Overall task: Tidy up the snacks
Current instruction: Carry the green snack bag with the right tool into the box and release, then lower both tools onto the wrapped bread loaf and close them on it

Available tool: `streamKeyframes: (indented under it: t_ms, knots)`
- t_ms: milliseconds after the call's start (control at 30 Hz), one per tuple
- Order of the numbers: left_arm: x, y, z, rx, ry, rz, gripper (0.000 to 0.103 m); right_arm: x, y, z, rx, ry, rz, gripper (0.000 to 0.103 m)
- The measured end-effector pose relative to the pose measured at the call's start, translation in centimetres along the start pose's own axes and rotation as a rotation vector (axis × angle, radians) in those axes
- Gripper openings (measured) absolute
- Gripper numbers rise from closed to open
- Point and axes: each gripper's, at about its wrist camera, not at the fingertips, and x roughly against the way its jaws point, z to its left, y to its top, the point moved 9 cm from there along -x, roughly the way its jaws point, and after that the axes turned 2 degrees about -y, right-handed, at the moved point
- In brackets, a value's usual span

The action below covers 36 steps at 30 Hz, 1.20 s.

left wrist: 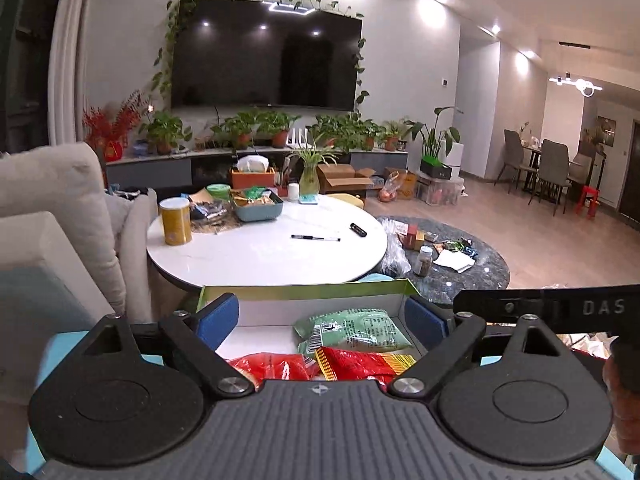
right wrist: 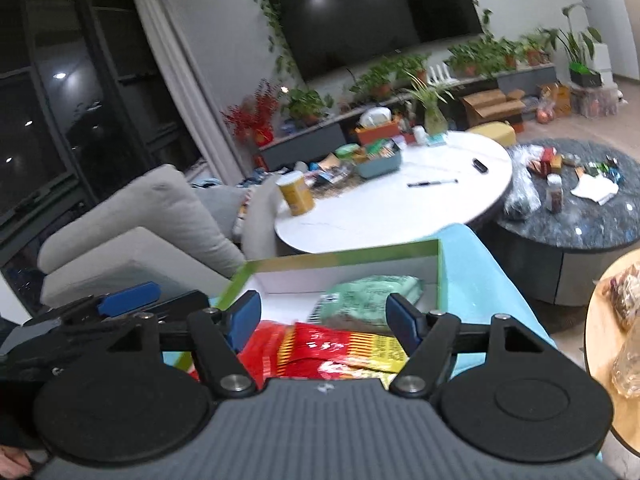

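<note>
Beyond our grippers, a living room spreads out: a wall-mounted television (left wrist: pixel 266 54) wreathed in vines, potted plants along the console below it, and a round white table (left wrist: pixel 264 254) carrying a yellow canister (left wrist: pixel 175 221), a teal tray of snacks (left wrist: pixel 258 205), a pen (left wrist: pixel 315 238) and a small black object. Beside it sits a dark marble coffee table (left wrist: pixel 472 276) strewn with packets and a jar.

Close beneath us lies an open cardboard box (left wrist: pixel 308 294) with green rim and white interior, resting on a light blue surface. Inside it we see a green snack packet (left wrist: pixel 354 330) toward the far side and red snack packets (left wrist: pixel 348 364) nearer to us.

Our left gripper (left wrist: pixel 320 322) hovers over the box with its blue-padded fingers spread wide, holding nothing. Our right gripper (right wrist: pixel 324 318) likewise hangs above the red packets (right wrist: pixel 340 350), jaws wide and empty; the green packet (right wrist: pixel 372 294) lies just past its fingertips. Part of the left gripper shows at the right view's left edge.
</note>
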Motion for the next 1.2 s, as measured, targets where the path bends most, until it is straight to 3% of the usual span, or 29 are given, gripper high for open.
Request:
streamKeyframes:
  t_ms: [300, 633, 933, 1200]
  knots:
    - [5.6, -1.3, 0.9, -0.004, 0.051, -0.018, 0.091, 4.3, -1.6, 3.9, 0.075, 0.033, -0.024, 0.068]
    - [9.5, -3.7, 3.0, 0.001, 0.099, -0.042, 0.097, 6.1, -3.6, 7.4, 0.125, 0.057, -0.038, 0.068]
    - [8.4, -7.0, 6.5, 0.073, 0.128, 0.017, 0.097, 3.5, -6.2, 9.0, 0.09, 0.1, 0.05, 0.068]
    - [5.9, -10.5, 8.4, 0.105, 0.118, 0.099, 0.097, -0.9, -9.3, 8.9, 0.028, 0.059, 0.172, 0.068]
